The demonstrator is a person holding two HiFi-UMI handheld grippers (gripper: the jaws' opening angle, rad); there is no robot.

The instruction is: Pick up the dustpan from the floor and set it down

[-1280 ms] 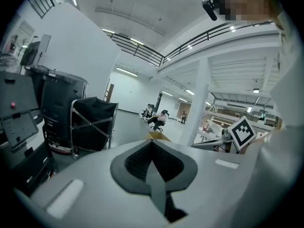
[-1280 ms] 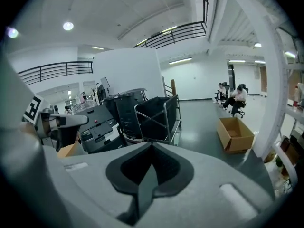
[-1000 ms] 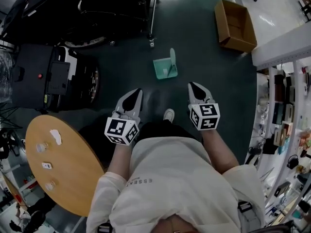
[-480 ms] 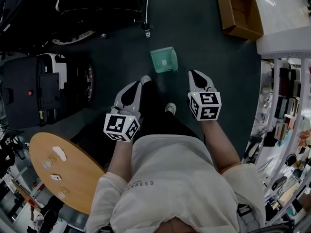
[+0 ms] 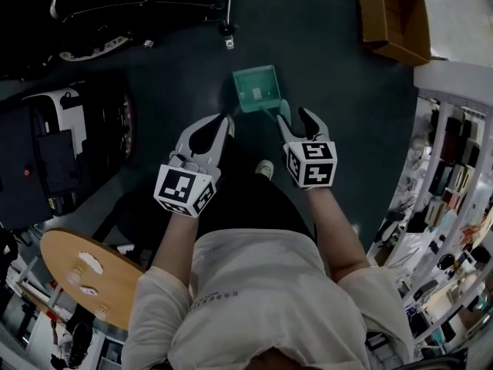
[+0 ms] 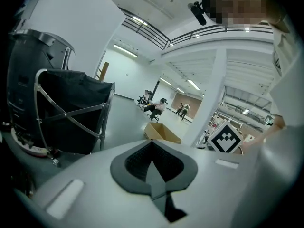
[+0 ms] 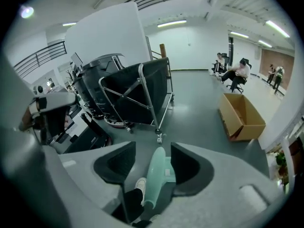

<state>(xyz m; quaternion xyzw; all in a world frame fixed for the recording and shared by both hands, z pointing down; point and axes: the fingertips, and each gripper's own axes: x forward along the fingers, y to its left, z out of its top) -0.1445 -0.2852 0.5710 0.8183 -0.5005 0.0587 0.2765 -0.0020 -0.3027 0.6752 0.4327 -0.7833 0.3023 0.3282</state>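
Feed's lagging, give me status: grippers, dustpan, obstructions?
Left gripper shut, empty. Right gripper opening around handle of teal plastic dustpan, not clamped. Dustpan sits on dark floor. White shoe close by, not blocking.

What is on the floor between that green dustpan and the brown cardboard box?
Nothing: the head view shows only bare dark floor between the dustpan and the cardboard box.

Person wears a white short-sleeve tee (image 5: 262, 284) w/ small dark lettering (image 5: 214, 297) at approx. 9 o'clock on it. Dark trousers (image 5: 246, 206) sit at 12 o'clock from the tee, w/ a white shoe (image 5: 264, 169) past them, also 12 o'clock.
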